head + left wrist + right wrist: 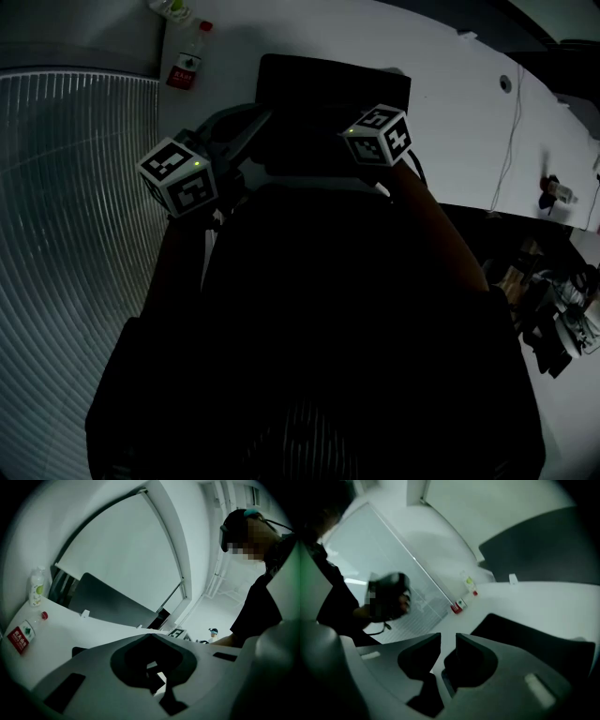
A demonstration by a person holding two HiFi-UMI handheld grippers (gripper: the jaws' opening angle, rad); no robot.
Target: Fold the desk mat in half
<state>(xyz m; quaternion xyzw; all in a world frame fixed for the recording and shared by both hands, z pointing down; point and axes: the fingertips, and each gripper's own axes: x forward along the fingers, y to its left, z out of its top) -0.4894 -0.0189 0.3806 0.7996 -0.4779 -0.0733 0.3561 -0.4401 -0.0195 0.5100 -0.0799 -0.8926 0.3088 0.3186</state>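
Observation:
The dark desk mat [333, 94] lies flat on the white table [450, 112], right in front of me. My left gripper [262, 117] reaches in from the left to the mat's left edge, its marker cube [178, 175] trailing behind. In the left gripper view the left gripper [149, 634] has its jaws met at the tips, with nothing seen between them; a corner of the mat [79, 649] shows low on the left. My right gripper [448, 637] stands open by a narrow gap with only white table behind it, and the mat [534, 641] lies just to its right. The right cube [378, 134] hovers over the mat.
A red-labelled bottle [187, 64] lies on the table's far left corner, with a second bottle [173, 9] behind it. A thin cable [511, 141] trails across the right side. Ribbed glass [66, 234] borders the table on the left. A person [262, 573] stands close by.

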